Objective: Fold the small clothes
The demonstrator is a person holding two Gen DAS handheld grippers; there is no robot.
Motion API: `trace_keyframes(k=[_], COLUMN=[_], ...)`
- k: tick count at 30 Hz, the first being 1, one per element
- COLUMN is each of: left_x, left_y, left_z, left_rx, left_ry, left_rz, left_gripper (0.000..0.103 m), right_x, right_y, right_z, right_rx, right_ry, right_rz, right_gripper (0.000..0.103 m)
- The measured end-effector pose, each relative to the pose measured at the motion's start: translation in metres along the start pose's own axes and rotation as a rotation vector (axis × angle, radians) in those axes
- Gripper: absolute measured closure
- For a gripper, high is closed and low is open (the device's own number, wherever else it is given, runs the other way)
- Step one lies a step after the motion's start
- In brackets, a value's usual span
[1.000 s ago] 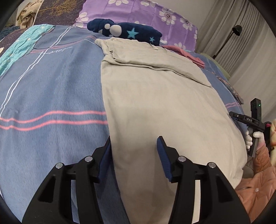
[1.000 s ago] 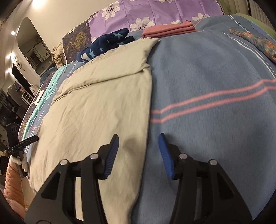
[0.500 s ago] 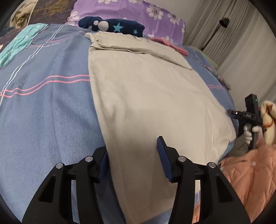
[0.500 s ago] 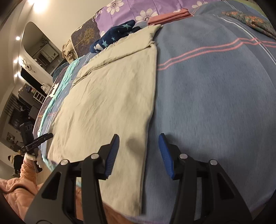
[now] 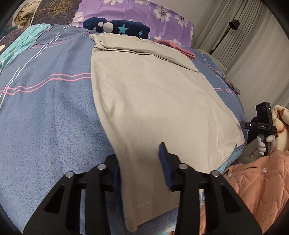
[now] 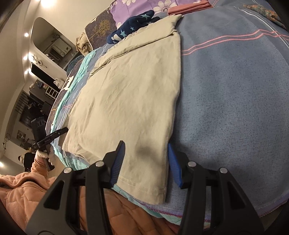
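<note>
My left gripper (image 5: 140, 166) sits at the near left corner of the beige garment (image 5: 153, 101), its jaws closing with the garment's left edge between them; the left pad is partly hidden behind the cloth, the right pad stands over the fabric, and I see no pinch yet. My right gripper (image 6: 146, 162) is at the near right corner, jaws about half apart and straddling the cloth near its stitched hem (image 6: 142, 186), with the right pad just beside the garment's right edge and the pads not pressing on it.

The garment lies spread flat on the blue bedspread (image 5: 45, 112), running from the near edge of the bed to the far end, where a sleeve is folded across its top. Its near hem hangs just over the bed's edge. Pink stripes cross the bedspread on both sides of it.

At the far end, touching the garment's top, lies a dark blue item with stars (image 5: 124, 28); a folded pink cloth (image 6: 189, 8) lies near it, and a purple flowered pillow (image 5: 144, 12) stands behind both.

In the left view I see my right hand (image 5: 264, 144) in a white glove holding its handle off the bed's right side, next to my peach quilted sleeve (image 5: 256, 184). Grey curtains (image 5: 252, 45) hang far right.
</note>
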State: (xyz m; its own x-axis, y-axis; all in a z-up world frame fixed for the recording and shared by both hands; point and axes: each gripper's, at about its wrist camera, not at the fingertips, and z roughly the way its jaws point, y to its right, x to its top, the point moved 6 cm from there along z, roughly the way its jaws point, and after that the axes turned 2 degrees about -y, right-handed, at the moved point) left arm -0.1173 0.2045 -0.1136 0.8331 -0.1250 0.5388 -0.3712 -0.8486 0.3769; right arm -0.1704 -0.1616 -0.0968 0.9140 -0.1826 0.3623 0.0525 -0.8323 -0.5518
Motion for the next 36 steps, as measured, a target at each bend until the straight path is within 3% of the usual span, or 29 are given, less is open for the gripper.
trace_keyframes(k=[9,11,12,13,15,19,25,36], left_x=[0.015,0.021,0.023,0.025,0.03,0.041,0.067,0.107], left_y=[-0.005,-0.002,-0.001,-0.001,-0.002,0.004,0.019,0.03], left_z=[0.013,0.016,0.016,0.013,0.004,-0.015,-0.036,-0.065], left_rx=[-0.023,-0.004,0.0,-0.01,-0.042,-0.067,-0.111,-0.099], left_ry=[0.027,0.034,0.041,0.053,0.102,0.18,0.27,0.382], left_rz=[-0.039,-0.027,-0.026,-0.038,-0.072,-0.069,-0.045,-0.04], left_gripper=[0.068,0.07,0.086,0.095,0.099,0.099,0.1,0.099], right_x=[0.004,0.006,0.006,0.006,0.007,0.015,0.042,0.086], right_y=[-0.001,-0.005,-0.006,-0.005,-0.004,-0.001,-0.022,-0.039], right_z=[0.008,0.011,0.012,0.013,0.01,-0.005,-0.035,-0.08], right_rx=[0.032,0.043,0.048,0.046,0.053,0.136,0.198,0.238], right_ry=[-0.014,-0.016,-0.022,-0.023,-0.01,0.044,0.152,0.325], right_rz=[-0.008,-0.014,-0.012,-0.01,0.007,0.063,0.008,-0.058], right_gripper=[0.054,0.066,0.079,0.09,0.098,0.099,0.099,0.099])
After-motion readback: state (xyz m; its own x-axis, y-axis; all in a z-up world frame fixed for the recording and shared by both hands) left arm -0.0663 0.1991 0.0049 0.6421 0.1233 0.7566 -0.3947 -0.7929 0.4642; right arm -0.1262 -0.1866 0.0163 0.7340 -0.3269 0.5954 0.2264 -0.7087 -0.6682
